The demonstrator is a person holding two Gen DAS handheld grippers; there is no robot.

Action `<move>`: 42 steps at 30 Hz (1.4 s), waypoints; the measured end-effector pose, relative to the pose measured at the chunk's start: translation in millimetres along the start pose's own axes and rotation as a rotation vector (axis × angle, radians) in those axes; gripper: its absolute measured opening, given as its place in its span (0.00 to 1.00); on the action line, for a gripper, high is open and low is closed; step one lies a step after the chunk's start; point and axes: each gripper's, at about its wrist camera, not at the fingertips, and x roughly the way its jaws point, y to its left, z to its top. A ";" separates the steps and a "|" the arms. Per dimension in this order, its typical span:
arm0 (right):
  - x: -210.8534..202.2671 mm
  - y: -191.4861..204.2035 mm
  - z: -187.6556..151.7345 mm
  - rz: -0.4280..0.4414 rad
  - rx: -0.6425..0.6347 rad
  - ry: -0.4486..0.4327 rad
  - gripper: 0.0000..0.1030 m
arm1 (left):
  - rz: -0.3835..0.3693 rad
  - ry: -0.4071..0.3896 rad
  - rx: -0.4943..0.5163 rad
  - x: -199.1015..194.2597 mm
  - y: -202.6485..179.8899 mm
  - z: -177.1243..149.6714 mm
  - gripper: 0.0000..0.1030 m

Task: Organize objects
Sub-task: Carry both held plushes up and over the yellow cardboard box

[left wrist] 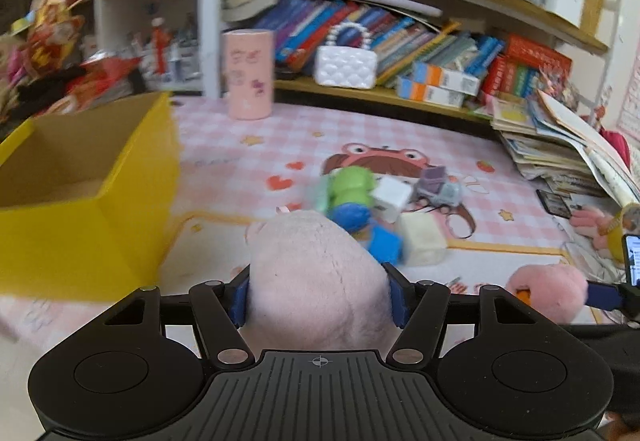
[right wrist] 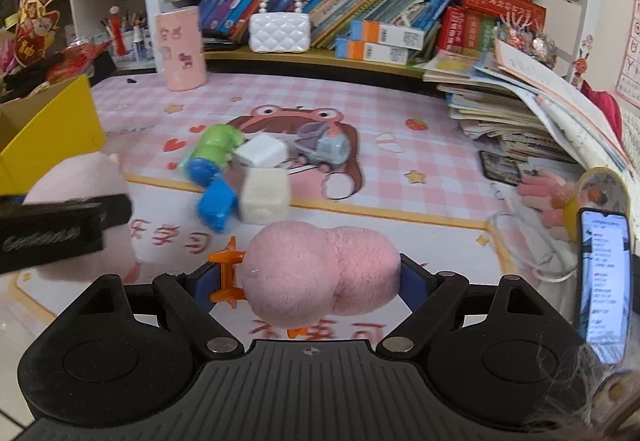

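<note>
- The left gripper (left wrist: 319, 295) squeezes a pale pink plush toy (left wrist: 316, 277) between its blue pads; the jaws are closed only as far as the fat toy lets them.
- The right gripper (right wrist: 310, 281) pinches a soft pink plush ball (right wrist: 320, 273) that has an orange plastic piece (right wrist: 226, 275) on it.
- The yellow box (left wrist: 92, 225) is open and sits at 9 o'clock in the left view.
- The fluffy toys are squishy and round, so I think one could slip out or hit the box's hard edge.
- Hard little toys lie at 12 o'clock on the checked mat (right wrist: 400, 181): a green and blue figure (right wrist: 212, 169) and a white cube (right wrist: 264, 197).
</note>
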 end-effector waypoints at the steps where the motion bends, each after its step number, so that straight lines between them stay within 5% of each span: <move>1: -0.6 5.8 -0.6 0.007 0.000 0.005 0.82 | 0.006 0.003 -0.014 -4.8 8.2 -3.3 0.61; 23: -41.3 206.9 -37.3 0.182 -0.149 0.027 0.82 | 0.152 0.014 -0.107 -94.7 183.5 -56.4 0.61; 42: -77.8 285.3 -72.8 0.180 -0.135 0.044 0.82 | 0.135 0.006 -0.105 -136.4 253.4 -87.5 0.61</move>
